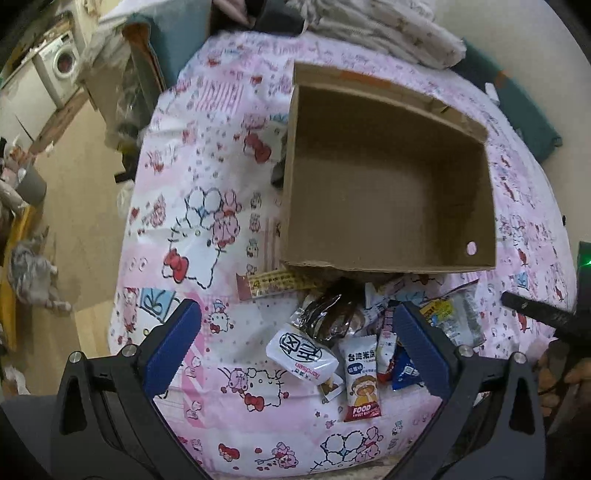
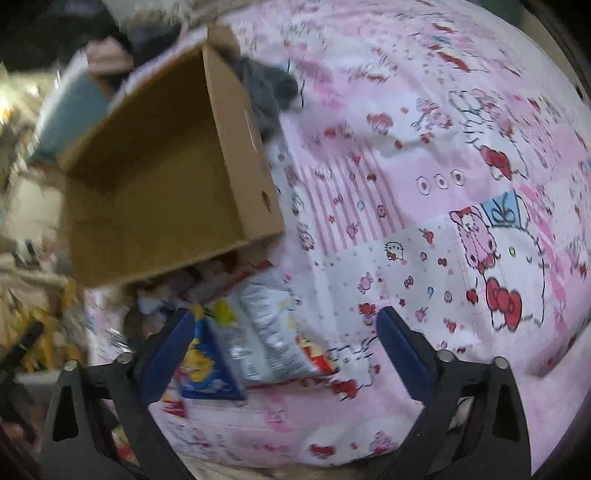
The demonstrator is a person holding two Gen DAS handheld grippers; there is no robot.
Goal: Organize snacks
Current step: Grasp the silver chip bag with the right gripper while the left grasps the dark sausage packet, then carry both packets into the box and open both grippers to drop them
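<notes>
An open cardboard box [image 1: 388, 192] stands empty on a pink cartoon-print bedsheet [image 1: 207, 229]. A heap of snack packets lies just in front of it: a white packet [image 1: 301, 354], a dark wrapped snack [image 1: 328, 317], a rice-cracker packet [image 1: 362, 380], a yellow-brown bar [image 1: 277, 284]. My left gripper [image 1: 295, 343] is open above the heap, empty. In the right wrist view the box [image 2: 159, 192] is at the left, with a silver chip bag [image 2: 269, 332] and a blue-yellow packet [image 2: 207, 365] below it. My right gripper [image 2: 286, 350] is open over them, empty.
Folded clothes [image 1: 388, 33] lie behind the box. A grey cloth [image 2: 266, 92] lies by the box's far corner. Left of the bed are bare floor [image 1: 81, 206], a washing machine [image 1: 61, 62] and clutter. The right gripper's black body [image 1: 535, 314] shows at the right edge.
</notes>
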